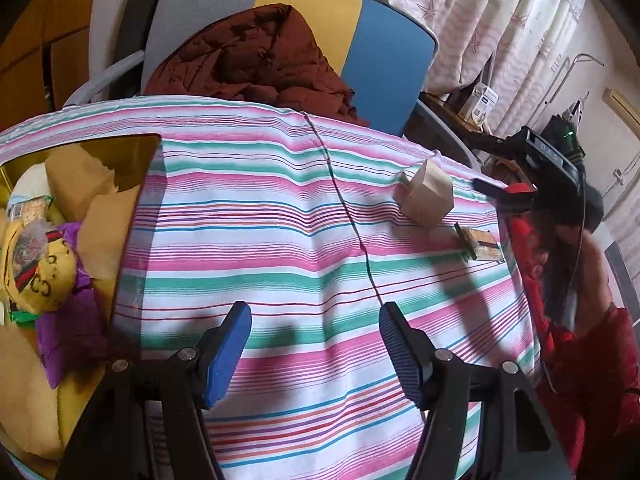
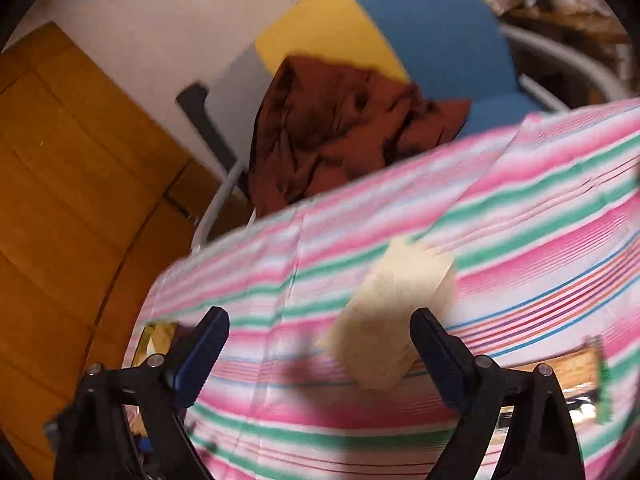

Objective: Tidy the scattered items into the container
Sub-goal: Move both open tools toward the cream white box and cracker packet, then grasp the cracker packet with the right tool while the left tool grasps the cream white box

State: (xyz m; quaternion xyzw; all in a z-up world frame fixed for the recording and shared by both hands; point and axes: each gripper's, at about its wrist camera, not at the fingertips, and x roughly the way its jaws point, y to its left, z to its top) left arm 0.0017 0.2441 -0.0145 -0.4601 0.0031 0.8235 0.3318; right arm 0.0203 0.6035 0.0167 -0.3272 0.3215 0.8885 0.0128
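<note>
Right gripper (image 2: 320, 344) of mine is spread wide and holds nothing, with the pale tan block (image 2: 394, 314) on the striped cloth (image 2: 520, 208) between its fingers, nearer the right one.

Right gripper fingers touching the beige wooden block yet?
Cannot tell. In the blurred right wrist view the beige wooden block sits beside the right finger of the right gripper, no clear gap.
</note>
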